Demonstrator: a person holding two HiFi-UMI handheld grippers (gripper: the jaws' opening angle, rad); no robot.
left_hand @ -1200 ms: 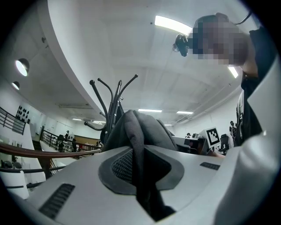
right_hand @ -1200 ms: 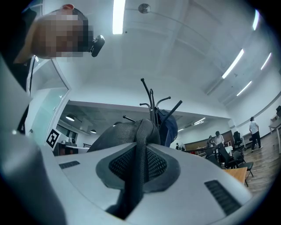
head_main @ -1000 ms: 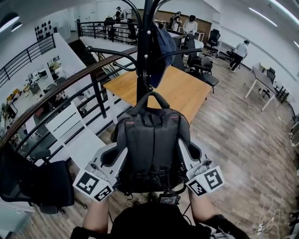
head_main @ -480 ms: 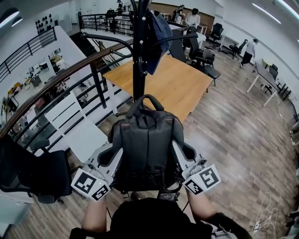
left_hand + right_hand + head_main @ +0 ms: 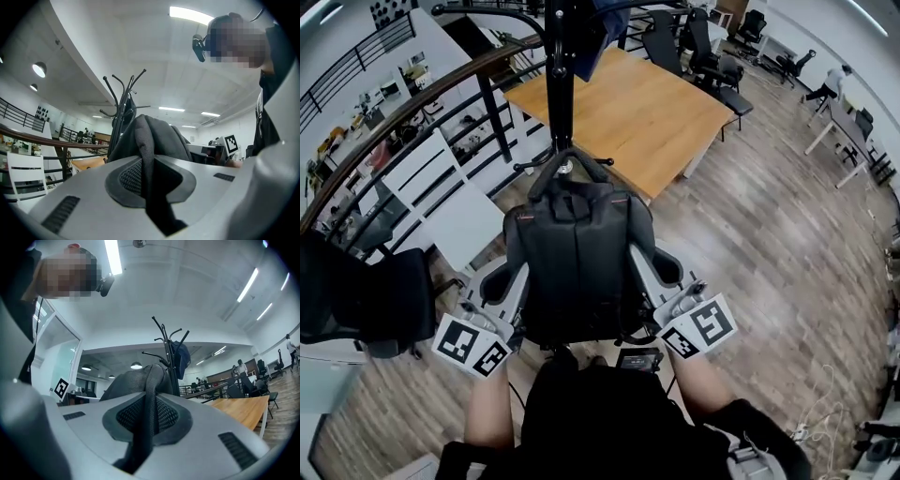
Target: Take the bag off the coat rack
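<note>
A black backpack (image 5: 577, 272) hangs between my two grippers, low in front of the black coat rack (image 5: 560, 75). Its top handle (image 5: 572, 161) stands free of any hook. In the head view my left gripper (image 5: 502, 286) sits at the bag's left side and my right gripper (image 5: 661, 272) at its right. In the left gripper view the jaws (image 5: 150, 183) are shut on a black shoulder strap (image 5: 144, 150), with the rack (image 5: 123, 108) behind. The right gripper (image 5: 147, 423) is likewise shut on the other strap (image 5: 151, 394). A blue garment (image 5: 182, 357) still hangs on the rack (image 5: 168, 362).
A wooden table (image 5: 628, 112) stands behind the rack. A black railing (image 5: 412, 108) runs along the left, with a white chair (image 5: 441, 206) and a black office chair (image 5: 366, 300) beside it. Office chairs (image 5: 712, 56) stand at the back right.
The backpack and both grippers have come down and back toward the person, away from the rack's hooks. The grip on both straps is unchanged.
</note>
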